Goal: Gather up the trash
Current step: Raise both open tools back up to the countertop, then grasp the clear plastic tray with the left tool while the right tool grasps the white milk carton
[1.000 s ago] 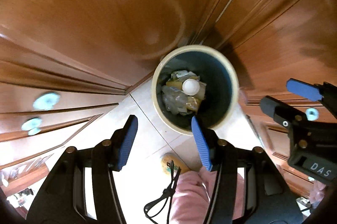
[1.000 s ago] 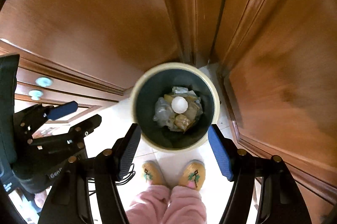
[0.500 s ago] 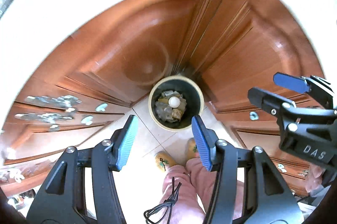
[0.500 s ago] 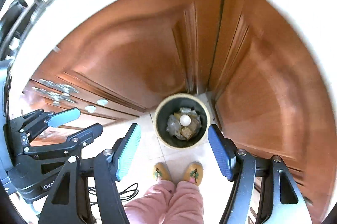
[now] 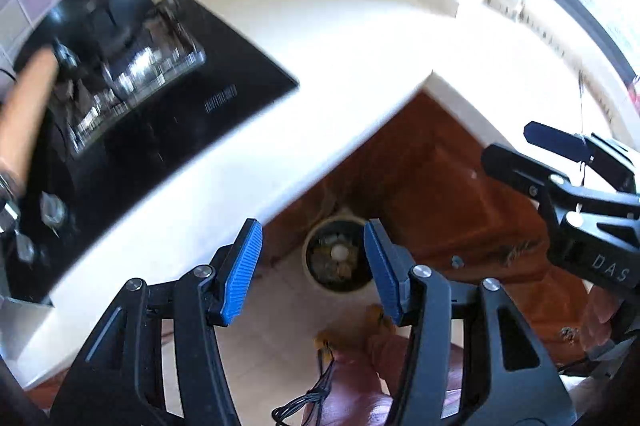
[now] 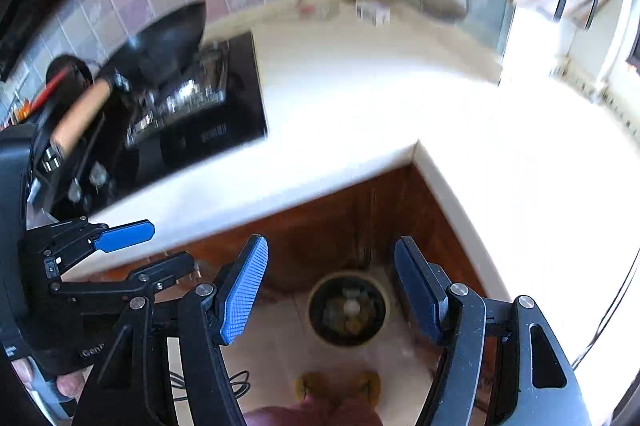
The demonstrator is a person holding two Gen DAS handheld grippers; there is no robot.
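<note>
Left gripper (image 5: pixel 312 270) and right gripper (image 6: pixel 332 290), both agape and empty, hang above the trash bin (image 6: pixel 349 308) beside the countertop's inner corner (image 6: pixel 416 145).

Round trash bin (image 5: pixel 337 258), cream rim, dark inside, stands upright on the pale tiled floor, tucked into the inner corner where the two runs of brown wooden cabinet doors meet, below the corner of the white counter. Trash (image 5: pixel 334 260) sits in its bottom: crumpled clear and tan wrappers, blurred, with a small white ball (image 5: pixel 340 252) on top, near centre.
</note>
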